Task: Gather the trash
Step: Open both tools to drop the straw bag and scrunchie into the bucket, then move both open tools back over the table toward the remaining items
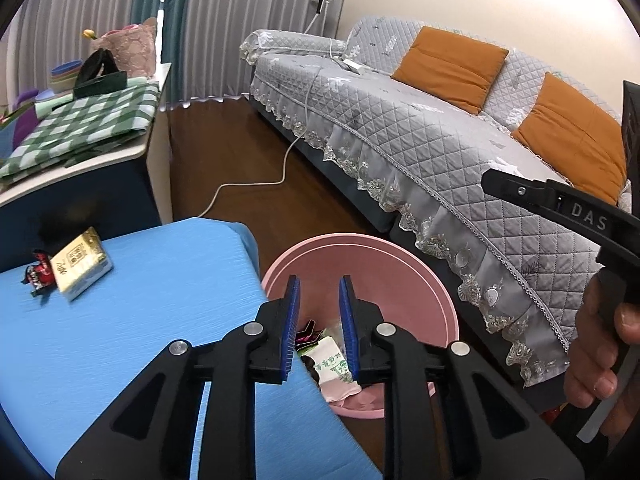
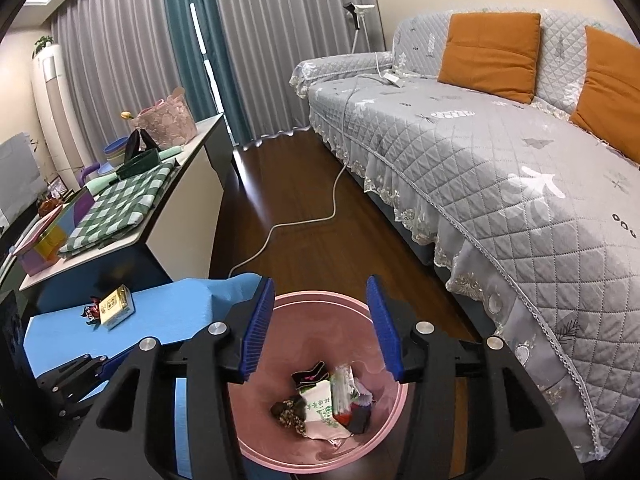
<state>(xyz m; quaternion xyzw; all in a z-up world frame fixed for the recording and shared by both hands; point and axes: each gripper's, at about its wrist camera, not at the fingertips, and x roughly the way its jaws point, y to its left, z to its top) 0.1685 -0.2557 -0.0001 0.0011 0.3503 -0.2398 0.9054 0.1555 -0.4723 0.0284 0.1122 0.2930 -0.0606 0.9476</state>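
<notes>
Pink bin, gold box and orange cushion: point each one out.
Pink bin point(image 2: 320, 300): right wrist view, on its far rim.
Gold box point(image 1: 82, 264): left wrist view, on its top face.
Orange cushion point(image 2: 490, 50): right wrist view, on the middle of its front.

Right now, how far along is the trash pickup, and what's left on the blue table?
Done: several wrappers and scraps already lie in the pink bin. In hand: nothing; the left gripper and right gripper are both open and empty over the bin, so their loads seem dropped. Left: a gold-and-white carton and a red-and-black wrapper beside it on the blue table.
</notes>
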